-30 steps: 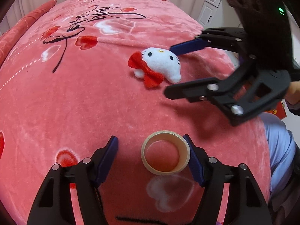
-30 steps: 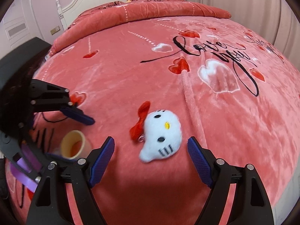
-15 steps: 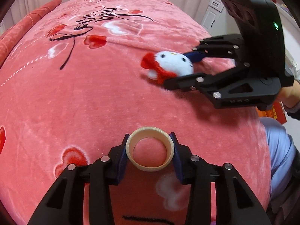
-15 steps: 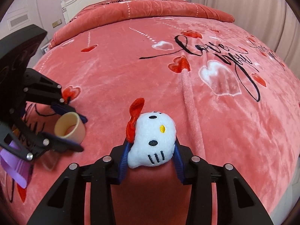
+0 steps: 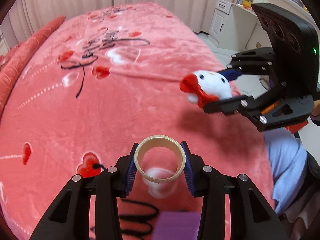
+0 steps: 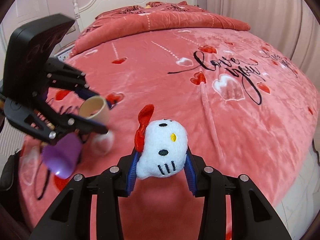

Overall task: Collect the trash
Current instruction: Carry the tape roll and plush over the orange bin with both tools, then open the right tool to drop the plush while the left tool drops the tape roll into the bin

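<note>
**A:** So the left gripper [image 5: 160, 166] is clamping an empty tape roll core [image 5: 160, 159] at 6 o'clock in its view, lifted off the pink blanket [image 5: 112, 108]. The right gripper [image 6: 161, 172] is squeezing a white kitty plush head with a red bow [image 6: 163, 149], also in the air. Any tips?

**B:** I'm thinking keep both squeezes steady while carrying. That cardboard ring could ovalize, and the plush is squishy, so no jerking. There's a purple thing [image 6: 62, 158] at 8 o'clock in the right view, too blurry to name.

**A:** Readable text?

**B:** Just "Love you" script [image 6: 230, 68] at 1 o'clock.
</note>
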